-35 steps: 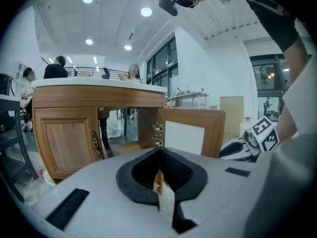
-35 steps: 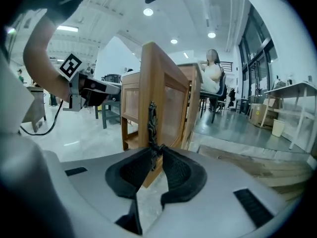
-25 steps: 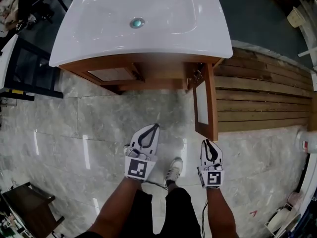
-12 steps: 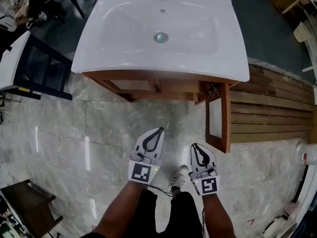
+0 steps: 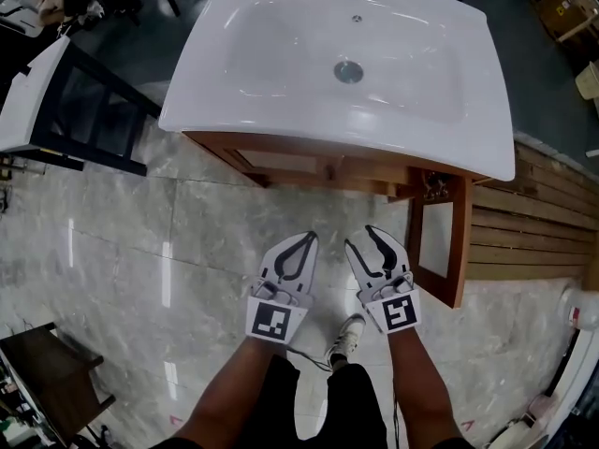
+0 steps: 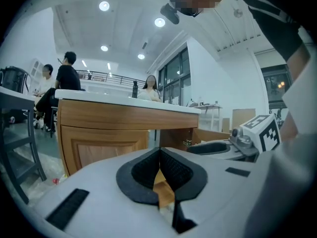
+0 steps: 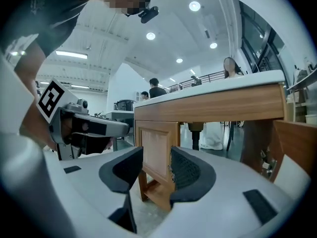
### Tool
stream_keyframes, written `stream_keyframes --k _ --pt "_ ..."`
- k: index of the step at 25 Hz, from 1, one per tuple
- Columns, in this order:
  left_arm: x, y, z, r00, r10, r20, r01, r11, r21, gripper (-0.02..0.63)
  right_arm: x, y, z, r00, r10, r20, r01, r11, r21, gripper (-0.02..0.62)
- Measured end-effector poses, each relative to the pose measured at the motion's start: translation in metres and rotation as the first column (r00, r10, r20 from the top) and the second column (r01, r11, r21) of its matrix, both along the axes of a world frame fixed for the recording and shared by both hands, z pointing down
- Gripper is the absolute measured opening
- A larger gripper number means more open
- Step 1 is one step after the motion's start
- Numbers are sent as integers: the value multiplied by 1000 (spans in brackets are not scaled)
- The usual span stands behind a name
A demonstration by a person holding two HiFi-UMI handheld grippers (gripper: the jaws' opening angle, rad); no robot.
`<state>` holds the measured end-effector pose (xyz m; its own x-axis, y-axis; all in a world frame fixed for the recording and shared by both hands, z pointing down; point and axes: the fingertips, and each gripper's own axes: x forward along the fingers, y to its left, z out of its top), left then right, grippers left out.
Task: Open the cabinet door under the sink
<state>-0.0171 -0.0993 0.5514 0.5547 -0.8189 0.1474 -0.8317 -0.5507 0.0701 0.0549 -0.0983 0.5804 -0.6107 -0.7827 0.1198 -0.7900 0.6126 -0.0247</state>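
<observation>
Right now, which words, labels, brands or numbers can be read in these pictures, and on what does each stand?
None can be read.
The black-and-white square marker on the left cube and the one on the right cube are patterns, not letters.
Any print on the brown cardboard box is too small to read.

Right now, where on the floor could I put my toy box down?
The widest bare patch is the marble floor on the left, between the black frame, the cabinet and the dark stool. It is crowded on the right, where the open door juts out beside the wooden slats.
</observation>
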Motion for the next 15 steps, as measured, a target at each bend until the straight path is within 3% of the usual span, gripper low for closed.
stream_keyframes --k 6,10,15 --pt "-20 -12 10 999 -29 -37 28 999 -23 23 -20 -38 26 999 -52 -16 51 998 -31 276" --pt "-31 -20 19 999 -30 -25 29 999 -18 23 -31 -69 41 998 -62 -3 61 997 -54 342" --pt "-43 -28 27 1000 -19 13 19 1000 -17 23 -40 -105 53 998 -61 10 62 996 -64 373"
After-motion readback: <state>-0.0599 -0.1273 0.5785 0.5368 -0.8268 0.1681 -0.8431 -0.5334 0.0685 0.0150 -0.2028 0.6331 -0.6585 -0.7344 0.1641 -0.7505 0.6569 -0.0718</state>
